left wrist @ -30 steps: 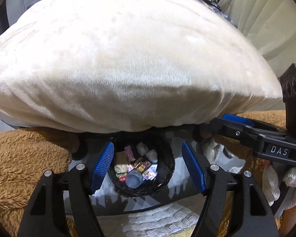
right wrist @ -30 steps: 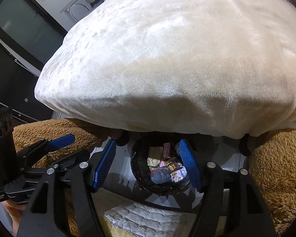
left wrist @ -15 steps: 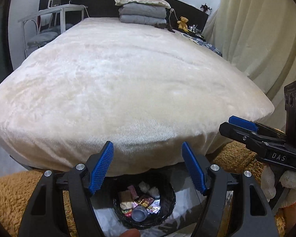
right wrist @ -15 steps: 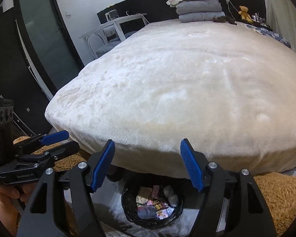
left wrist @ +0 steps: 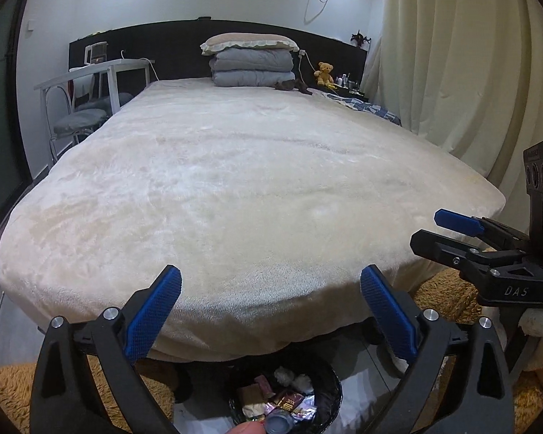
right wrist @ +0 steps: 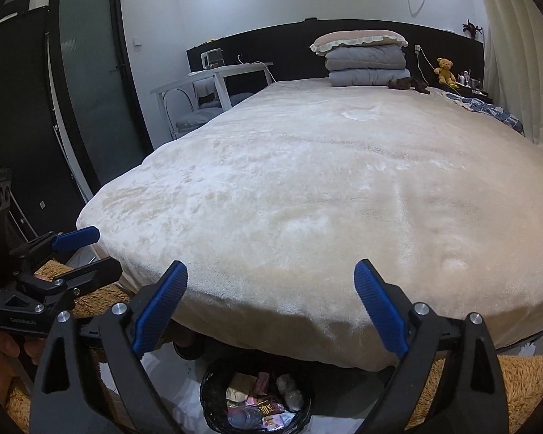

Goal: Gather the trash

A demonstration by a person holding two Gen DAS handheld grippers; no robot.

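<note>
Both the left gripper (left wrist: 270,311) and the right gripper (right wrist: 270,305) had just spread wide and empty. The trash bin (right wrist: 213,403), full of wrappers, sat directly below them, at the bed's (left wrist: 235,188) foot.

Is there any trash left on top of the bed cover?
No, the bed cover is bare; wrappers lie in the bin below.

Home bedroom, wide bed (left wrist: 242,195) under cream blanket, folded bedding (left wrist: 251,61) at headboard, curtains (left wrist: 452,54), teddy bear (left wrist: 324,72)
</note>
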